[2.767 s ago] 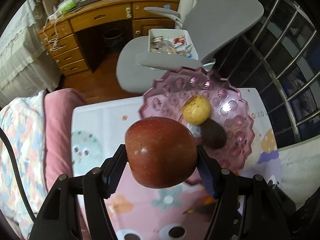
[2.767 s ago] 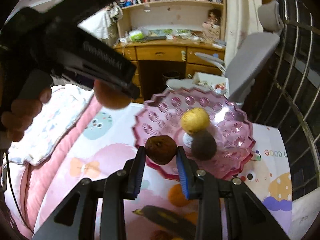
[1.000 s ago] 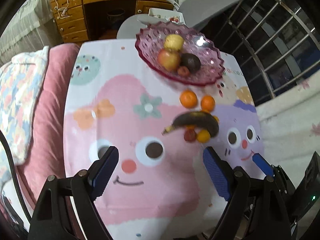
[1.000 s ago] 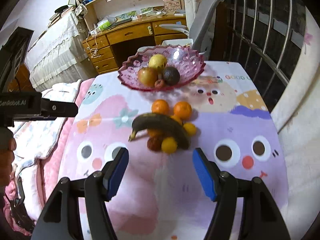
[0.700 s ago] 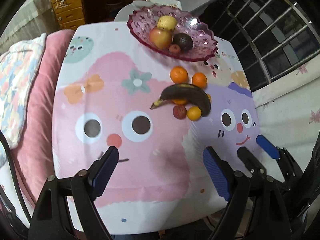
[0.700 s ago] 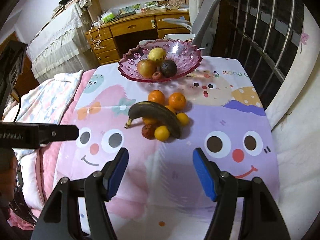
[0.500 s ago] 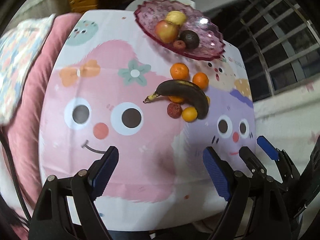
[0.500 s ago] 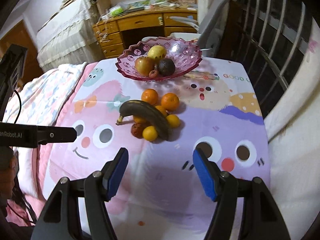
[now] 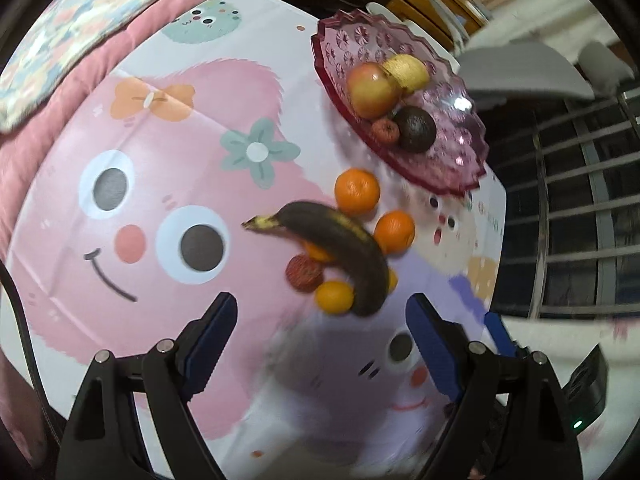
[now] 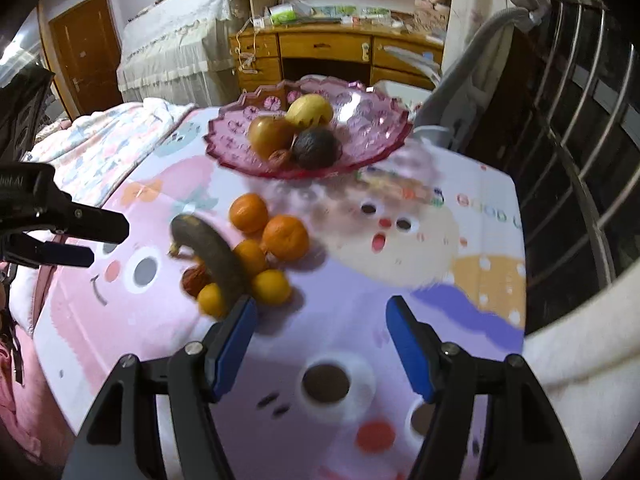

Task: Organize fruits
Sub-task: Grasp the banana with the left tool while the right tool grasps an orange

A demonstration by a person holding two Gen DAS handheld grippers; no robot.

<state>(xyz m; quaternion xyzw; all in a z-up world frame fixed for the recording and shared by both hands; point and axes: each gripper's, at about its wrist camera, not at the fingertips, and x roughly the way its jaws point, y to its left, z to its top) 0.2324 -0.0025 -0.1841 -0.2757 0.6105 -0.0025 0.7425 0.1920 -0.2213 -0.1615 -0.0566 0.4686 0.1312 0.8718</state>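
A pink glass bowl point(image 9: 460, 168) point(image 10: 372, 148) at the far side of the table holds a red apple point(image 9: 373, 89), a yellow fruit point(image 9: 406, 72), a dark avocado point(image 9: 416, 128) and a small red fruit point(image 9: 385, 131). On the cartoon tablecloth lies a blackened banana point(image 9: 344, 252) point(image 10: 214, 258) over several oranges point(image 9: 357, 191) point(image 10: 286, 237) and a red lychee point(image 9: 304, 274). My left gripper point(image 9: 322, 326) is open, empty, just short of this pile. My right gripper point(image 10: 320, 328) is open and empty, to the right of the pile.
A pink cushion and floral quilt point(image 9: 60, 36) border the table's left side. A grey chair point(image 9: 528, 76) and a wooden desk point(image 10: 336, 52) stand beyond the bowl. Metal railing point(image 10: 580, 128) runs along the right. The left gripper's body point(image 10: 52, 216) reaches in from the left edge.
Both grippers came down and closer to the loose fruit pile while rolling; the table view has tilted. An apple and a small brown fruit held earlier now sit in the bowl.
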